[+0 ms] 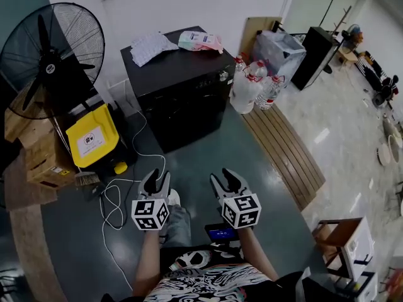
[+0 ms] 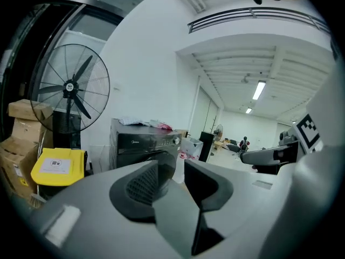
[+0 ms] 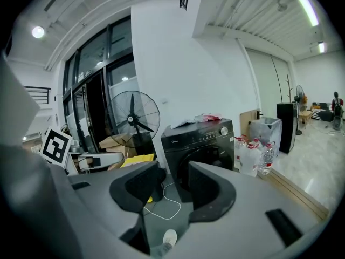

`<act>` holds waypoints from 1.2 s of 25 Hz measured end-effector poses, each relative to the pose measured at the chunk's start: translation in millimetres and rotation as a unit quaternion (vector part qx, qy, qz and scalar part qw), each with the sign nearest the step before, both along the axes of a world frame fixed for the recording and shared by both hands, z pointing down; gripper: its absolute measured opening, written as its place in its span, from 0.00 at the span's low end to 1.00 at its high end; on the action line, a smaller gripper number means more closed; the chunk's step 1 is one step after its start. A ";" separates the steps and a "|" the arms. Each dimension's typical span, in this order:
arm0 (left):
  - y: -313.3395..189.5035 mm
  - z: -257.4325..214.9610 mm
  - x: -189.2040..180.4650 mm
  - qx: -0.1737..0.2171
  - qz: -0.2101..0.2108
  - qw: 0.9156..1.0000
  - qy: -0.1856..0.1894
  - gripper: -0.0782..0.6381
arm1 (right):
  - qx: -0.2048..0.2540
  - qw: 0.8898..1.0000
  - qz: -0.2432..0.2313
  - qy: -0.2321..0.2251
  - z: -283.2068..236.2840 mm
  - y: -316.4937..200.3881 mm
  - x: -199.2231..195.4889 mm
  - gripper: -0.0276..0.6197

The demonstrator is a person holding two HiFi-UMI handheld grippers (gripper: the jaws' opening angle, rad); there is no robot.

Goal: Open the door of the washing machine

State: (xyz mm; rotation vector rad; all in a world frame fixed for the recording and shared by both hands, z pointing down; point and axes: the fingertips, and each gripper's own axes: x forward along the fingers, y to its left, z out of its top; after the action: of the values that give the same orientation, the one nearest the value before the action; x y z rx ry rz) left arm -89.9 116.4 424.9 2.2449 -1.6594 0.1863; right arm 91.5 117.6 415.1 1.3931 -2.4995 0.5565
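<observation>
Head view: left gripper (image 1: 155,181) and right gripper (image 1: 227,179) hover, fingers (image 2: 137,190) spread, empty, over dark floor (image 1: 208,159) facing black washing machine (image 1: 182,99).

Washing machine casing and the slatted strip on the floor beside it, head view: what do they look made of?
The washing machine has a near-black casing, probably painted sheet metal. It looks smooth and semi-gloss, and its flat top catches soft light. The slatted strip looks like wood: brown parallel boards with visible seams and a matte finish. Looks alone cannot confirm either material.
</observation>
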 end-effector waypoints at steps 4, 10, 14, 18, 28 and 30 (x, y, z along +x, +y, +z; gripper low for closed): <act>-81.8 27.8 -34.7 -0.028 0.036 0.998 -0.044 0.32 | -0.016 0.999 0.032 0.007 13.5 -81.1 -37.0 0.34; -195.3 88.1 -64.0 -0.063 0.096 0.991 -0.065 0.32 | -0.056 0.997 0.053 0.031 55.7 -194.4 -82.7 0.35; -247.9 123.2 -74.8 -0.085 0.121 0.986 -0.074 0.32 | -0.079 0.994 0.064 0.042 80.9 -242.4 -95.4 0.35; -274.6 157.0 -71.2 -0.103 0.145 0.981 -0.080 0.33 | -0.095 0.991 0.077 0.045 99.6 -265.4 -91.2 0.36; -296.8 215.3 -52.7 -0.143 0.157 0.970 -0.114 0.33 | -0.122 0.989 0.070 0.041 131.0 -280.0 -61.9 0.36; -303.9 221.1 -48.6 -0.146 0.149 0.972 -0.111 0.33 | -0.124 0.990 0.057 0.043 139.2 -291.2 -57.5 0.36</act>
State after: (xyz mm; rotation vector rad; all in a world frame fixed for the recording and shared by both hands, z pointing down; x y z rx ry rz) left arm -138.5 -187.5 645.9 2.2914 -1.2796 0.7313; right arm 34.0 -173.7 554.3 1.4369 -2.2066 0.7822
